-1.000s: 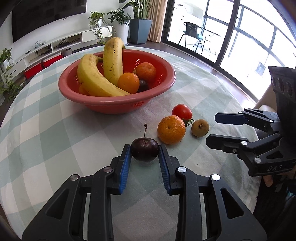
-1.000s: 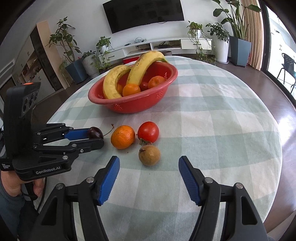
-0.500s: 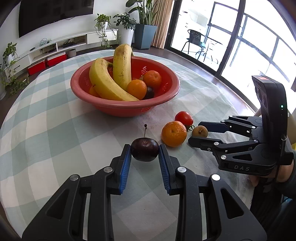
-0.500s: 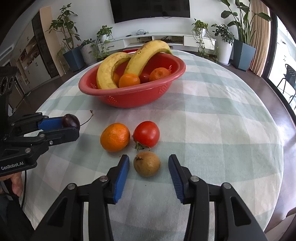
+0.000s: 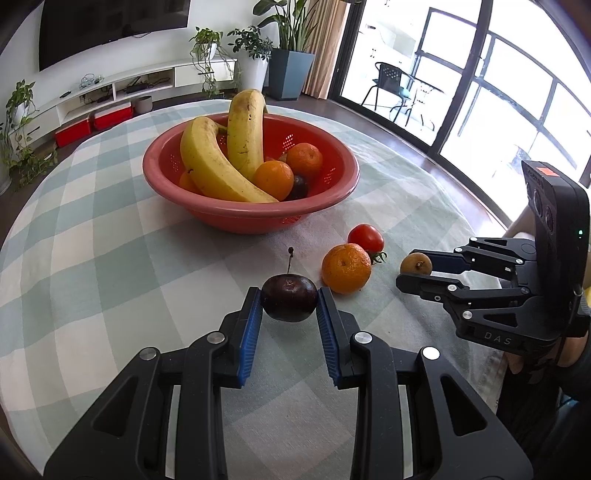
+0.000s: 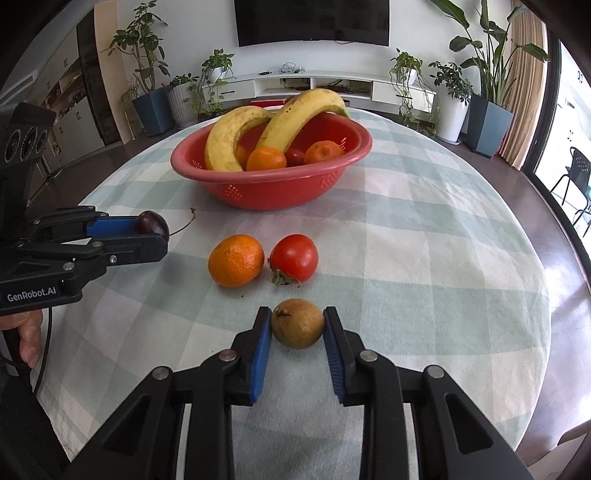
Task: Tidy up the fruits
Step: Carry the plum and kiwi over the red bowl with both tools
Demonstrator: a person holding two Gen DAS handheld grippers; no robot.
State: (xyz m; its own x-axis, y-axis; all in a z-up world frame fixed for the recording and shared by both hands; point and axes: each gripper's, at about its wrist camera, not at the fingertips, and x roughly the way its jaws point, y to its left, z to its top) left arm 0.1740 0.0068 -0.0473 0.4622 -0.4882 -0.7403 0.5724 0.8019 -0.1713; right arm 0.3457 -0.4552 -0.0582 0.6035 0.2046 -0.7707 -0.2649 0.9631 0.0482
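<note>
The right tongs (image 6: 297, 325) have just been closing and now press their blue pads on both sides of a small brown fruit (image 6: 297, 324) that sits on the surface (image 6: 424, 258). The left tongs (image 5: 289, 301) grip a dark plum (image 5: 290, 298), its stem standing up. The left tool's side reads "GenRobot.AI"; the right tool's side reads "DAS".

Just beyond the brown fruit, an orange (image 6: 236, 260) and a tomato (image 6: 294, 258) lie side by side, almost touching, the orange on the plum's side. Further beyond them stands a red bowl (image 6: 271, 190) with small holes in its wall, holding two bananas (image 6: 258, 129), several oranges and a dark fruit.

The surface is round and covered by a cloth of pale green and white checks. Behind the bowl, against the far wall, are a low white shelf unit with a dark screen (image 6: 312, 20) above it and potted plants on both sides. Past the bowl in the left view, tall glass doors show a chair (image 5: 391, 88) outside.
</note>
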